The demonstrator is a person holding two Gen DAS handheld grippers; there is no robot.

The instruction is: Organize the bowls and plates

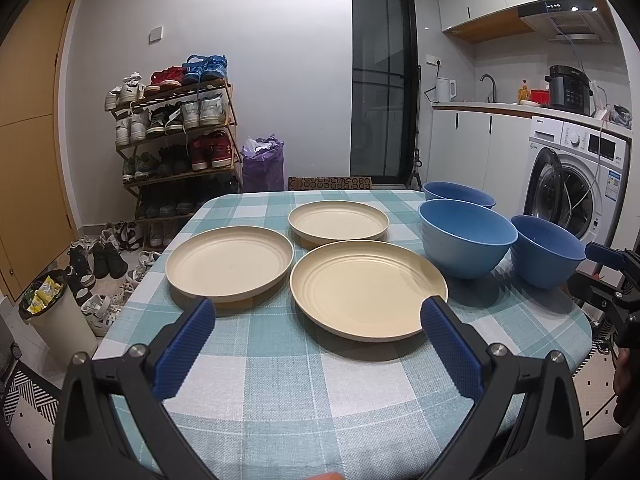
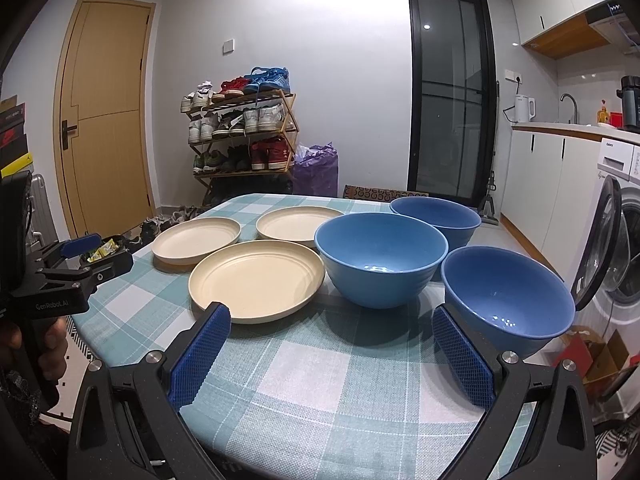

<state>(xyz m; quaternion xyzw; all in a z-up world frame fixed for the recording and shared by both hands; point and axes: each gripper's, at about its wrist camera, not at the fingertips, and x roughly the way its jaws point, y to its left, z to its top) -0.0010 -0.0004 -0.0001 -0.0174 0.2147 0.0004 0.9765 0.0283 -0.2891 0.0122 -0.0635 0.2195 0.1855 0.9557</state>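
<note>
Three cream plates lie on the checked tablecloth: a near plate (image 1: 366, 288) (image 2: 256, 280), a left plate (image 1: 230, 262) (image 2: 196, 240) and a far plate (image 1: 338, 220) (image 2: 296, 224). Three blue bowls stand to their right: a middle bowl (image 1: 466, 236) (image 2: 380, 258), a far bowl (image 1: 458, 194) (image 2: 436, 216) and a near right bowl (image 1: 546, 250) (image 2: 506, 300). My left gripper (image 1: 320, 316) is open, low over the table, just short of the near plate. My right gripper (image 2: 334, 322) is open, its right pad close to the near right bowl.
The table (image 1: 280, 380) ends close behind the bowls on the right. A washing machine (image 1: 576, 184) with its door ajar stands right of it. A shoe rack (image 1: 176, 136), loose shoes and a bin (image 1: 52, 312) are on the left floor.
</note>
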